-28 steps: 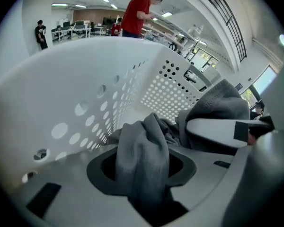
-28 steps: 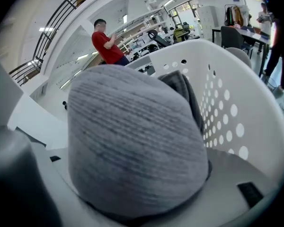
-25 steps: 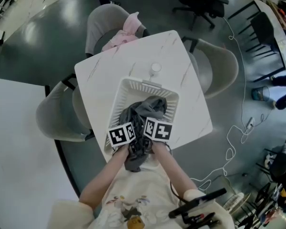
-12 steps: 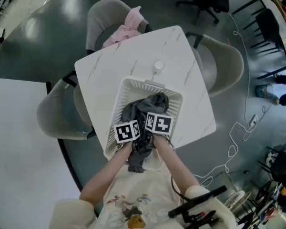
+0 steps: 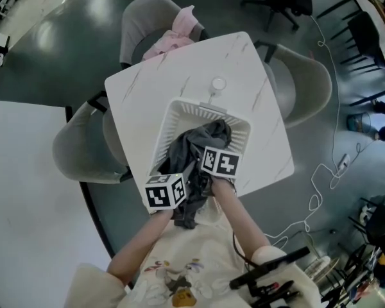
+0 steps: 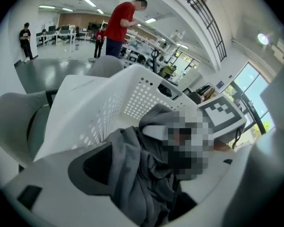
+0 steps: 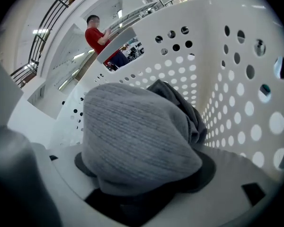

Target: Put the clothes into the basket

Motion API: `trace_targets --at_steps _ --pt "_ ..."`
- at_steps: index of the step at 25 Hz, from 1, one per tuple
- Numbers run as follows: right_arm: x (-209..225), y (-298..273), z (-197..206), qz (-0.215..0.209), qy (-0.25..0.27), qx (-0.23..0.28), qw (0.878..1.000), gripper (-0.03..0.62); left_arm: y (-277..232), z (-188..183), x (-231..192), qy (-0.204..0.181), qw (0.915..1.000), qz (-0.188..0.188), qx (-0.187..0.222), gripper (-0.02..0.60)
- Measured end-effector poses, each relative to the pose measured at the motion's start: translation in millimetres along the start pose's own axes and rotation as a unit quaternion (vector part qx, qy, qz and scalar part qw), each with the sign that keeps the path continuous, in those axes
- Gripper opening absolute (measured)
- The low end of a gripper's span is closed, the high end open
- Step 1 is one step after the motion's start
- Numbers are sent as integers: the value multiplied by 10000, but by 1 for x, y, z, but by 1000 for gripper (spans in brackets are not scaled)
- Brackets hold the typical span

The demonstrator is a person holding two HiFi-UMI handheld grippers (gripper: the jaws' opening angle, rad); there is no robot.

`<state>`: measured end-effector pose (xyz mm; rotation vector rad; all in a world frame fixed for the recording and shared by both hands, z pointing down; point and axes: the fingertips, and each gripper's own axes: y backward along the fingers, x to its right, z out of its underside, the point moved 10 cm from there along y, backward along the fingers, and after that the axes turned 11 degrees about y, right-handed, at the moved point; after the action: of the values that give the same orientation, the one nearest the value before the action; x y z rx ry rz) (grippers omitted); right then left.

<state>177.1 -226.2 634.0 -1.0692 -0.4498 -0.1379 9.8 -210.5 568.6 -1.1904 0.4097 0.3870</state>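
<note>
The left claw [image 5: 178,190] hangs over the near rim of the white basket [image 5: 208,110]. Its jaws have just been opening and stand wide apart, and a fold of the gray garment [image 5: 194,147] drapes loosely between them. Most of the garment is heaped inside the basket, which stands on the white table [image 5: 147,95], though one end trails over the near rim. The right claw [image 5: 213,160], inside the basket, has also just spread wider, with gray knit lying slack on its lower jaw.
</note>
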Motion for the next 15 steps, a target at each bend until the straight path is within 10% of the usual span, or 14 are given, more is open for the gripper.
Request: trace_targets --at_steps 15 --pt "-7 27 -6 58 -90 382 9992 365 95 18 -2 16 9970 327 696 344"
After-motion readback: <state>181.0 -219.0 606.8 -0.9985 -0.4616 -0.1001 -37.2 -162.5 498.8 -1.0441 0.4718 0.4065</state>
